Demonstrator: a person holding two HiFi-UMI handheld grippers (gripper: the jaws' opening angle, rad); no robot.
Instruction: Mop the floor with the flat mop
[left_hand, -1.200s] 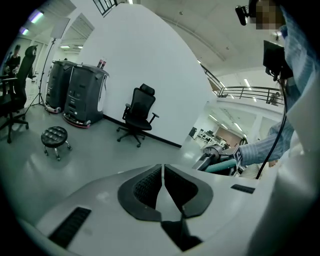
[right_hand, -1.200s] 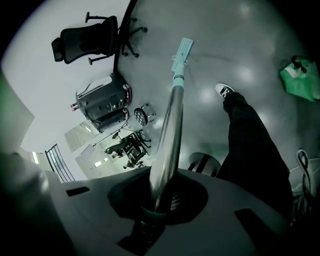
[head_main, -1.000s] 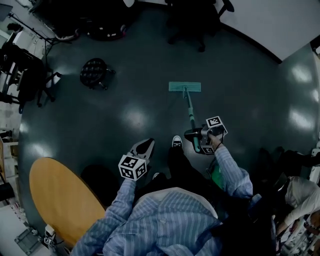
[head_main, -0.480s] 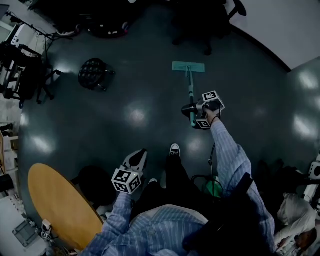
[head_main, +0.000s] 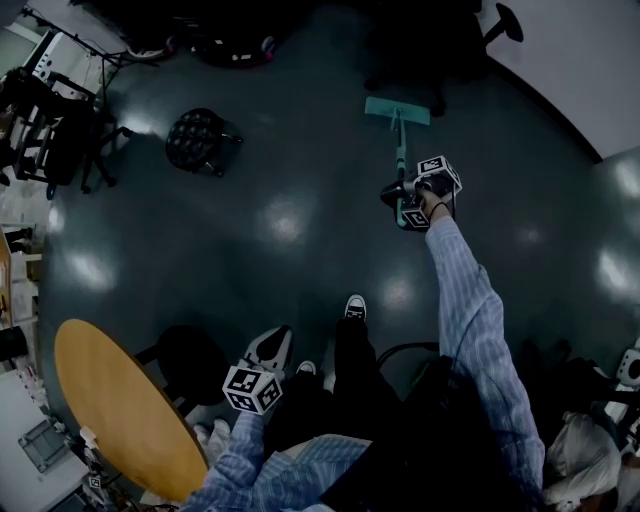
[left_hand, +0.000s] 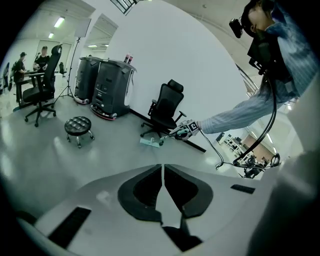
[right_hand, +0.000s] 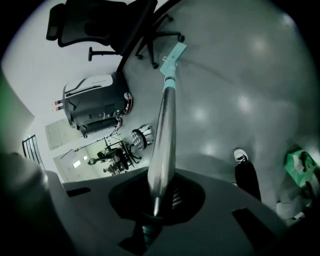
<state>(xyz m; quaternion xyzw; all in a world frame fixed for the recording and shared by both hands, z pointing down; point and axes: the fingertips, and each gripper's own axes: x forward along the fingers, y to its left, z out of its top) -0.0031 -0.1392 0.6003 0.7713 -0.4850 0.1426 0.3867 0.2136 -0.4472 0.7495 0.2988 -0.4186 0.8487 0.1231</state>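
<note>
The table (head_main: 120, 410) at the lower left edge of the floor (head_main: 300, 260) and the stool (head_main: 195, 140) further up keep their places, so they serve as marks for the movement. The left gripper (head_main: 270, 347) stays low, close to the person's body and just left of the shoe (head_main: 354, 306). Its jaws are together with nothing between them, and it takes no part in the work.

The change is on the right side, with the mop (head_main: 400, 150). One second ago its pad (head_main: 397, 111) lay nearer to the person than the stool does. Now it lies beyond the stool's line, close to the wheels of the chair (right_hand: 100, 20) near the wall. The right sleeve (head_main: 470, 310) is now almost fully stretched, while before it was bent. The right gripper (head_main: 398, 196) is clamped on the handle (right_hand: 165, 120), which runs straight from the jaws down to the pad. The pad seems to lie flat on the floor.

I judge this to be a forward stroke that is almost at its end, because the arm has little reach left and the chair base stands in the way. The strip between shoe and pad is probably wiped now. The next move, I think, should be a pull back, or a step to the side for a new strip. Pushing on may knock the pad against the chair wheels.
</note>
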